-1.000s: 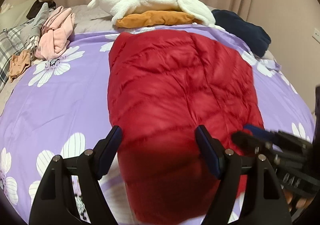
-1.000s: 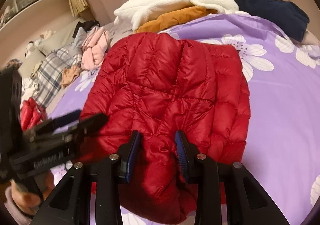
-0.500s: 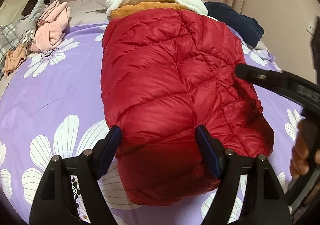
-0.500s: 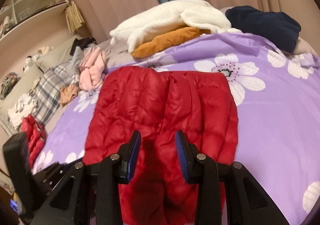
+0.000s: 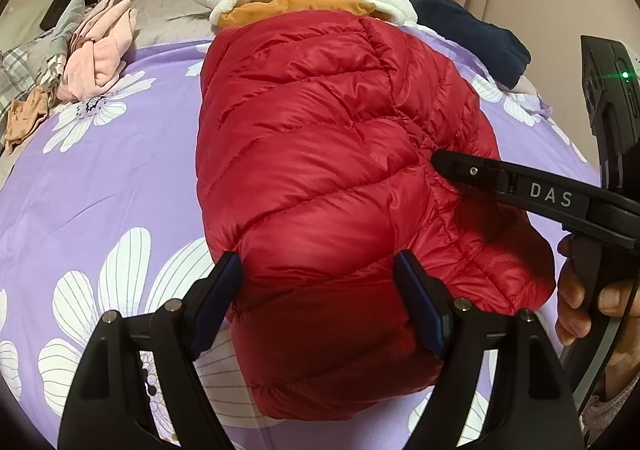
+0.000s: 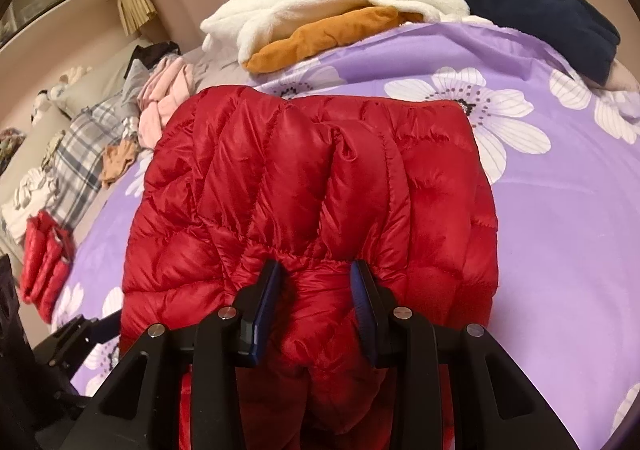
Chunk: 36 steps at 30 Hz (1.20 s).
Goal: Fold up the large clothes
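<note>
Left wrist view: the red down jacket [image 5: 336, 178] lies folded lengthwise on the purple floral bedspread [image 5: 104, 186], running from 6 toward 12 o'clock. The left gripper [image 5: 320, 294] stands wide open around the near hem, gripping nothing. The right gripper [image 5: 528, 194] reaches in from 3 o'clock.

Right wrist view: the right gripper [image 6: 316, 298] is narrowed on a puffy ridge of the jacket [image 6: 312, 186]; I cannot tell whether it truly pinches. A good fold probably needs both grippers biting the hem evenly, then lifting together toward 12 o'clock so the slippery fill doesn't bulge.
</note>
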Each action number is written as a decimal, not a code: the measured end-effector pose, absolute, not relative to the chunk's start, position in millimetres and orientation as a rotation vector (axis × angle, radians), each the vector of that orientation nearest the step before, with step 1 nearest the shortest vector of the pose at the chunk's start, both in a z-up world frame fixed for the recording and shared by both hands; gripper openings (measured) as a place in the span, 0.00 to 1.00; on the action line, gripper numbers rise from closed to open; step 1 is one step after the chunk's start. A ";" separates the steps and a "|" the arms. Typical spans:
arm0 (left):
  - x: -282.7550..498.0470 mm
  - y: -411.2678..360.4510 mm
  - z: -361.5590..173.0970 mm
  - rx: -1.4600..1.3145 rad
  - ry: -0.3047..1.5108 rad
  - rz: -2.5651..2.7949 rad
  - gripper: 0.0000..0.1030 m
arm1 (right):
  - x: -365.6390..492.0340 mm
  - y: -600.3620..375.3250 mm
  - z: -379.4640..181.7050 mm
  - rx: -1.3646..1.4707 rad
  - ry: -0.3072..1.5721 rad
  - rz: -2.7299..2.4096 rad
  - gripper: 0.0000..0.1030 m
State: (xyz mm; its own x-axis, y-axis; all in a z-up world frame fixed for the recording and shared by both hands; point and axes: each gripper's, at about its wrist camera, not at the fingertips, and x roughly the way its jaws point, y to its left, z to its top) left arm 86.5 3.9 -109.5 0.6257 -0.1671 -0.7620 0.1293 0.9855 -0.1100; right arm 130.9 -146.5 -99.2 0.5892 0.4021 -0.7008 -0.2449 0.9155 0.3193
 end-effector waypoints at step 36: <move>87.2 7.3 -110.9 -0.042 0.901 -0.164 0.78 | 87.3 -142.7 -99.8 0.081 0.818 0.382 0.34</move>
